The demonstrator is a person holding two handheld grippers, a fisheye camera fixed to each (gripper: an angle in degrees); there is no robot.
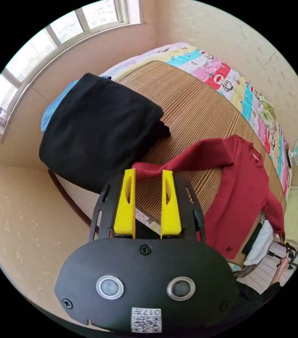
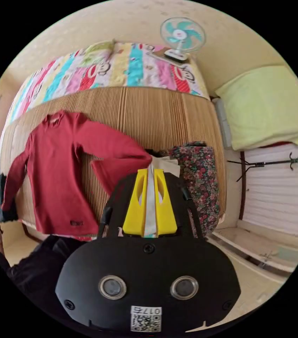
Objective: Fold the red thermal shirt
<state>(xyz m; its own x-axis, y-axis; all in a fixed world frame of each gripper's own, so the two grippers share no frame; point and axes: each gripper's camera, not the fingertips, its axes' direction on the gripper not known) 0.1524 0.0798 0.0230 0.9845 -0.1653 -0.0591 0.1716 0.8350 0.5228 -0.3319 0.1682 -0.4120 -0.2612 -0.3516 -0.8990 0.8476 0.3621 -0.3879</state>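
In the left gripper view, my left gripper (image 1: 148,173) has its yellow jaws apart with a sleeve cuff of the red thermal shirt (image 1: 242,197) lying across their tips; I cannot tell whether they pinch it. A black folded garment (image 1: 99,130) lies beyond on the striped mat (image 1: 194,109).

In the right gripper view, my right gripper (image 2: 150,173) meets the other cuff with jaws narrowly parted. The shirt lies flat on the mat's left part, a floral bundle (image 2: 200,176) just right.

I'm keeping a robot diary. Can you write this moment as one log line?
red shirt: flat on mat | left claw: at sleeve cuff, grip unclear | right claw: at other sleeve cuff, grip unclear | fold: not started
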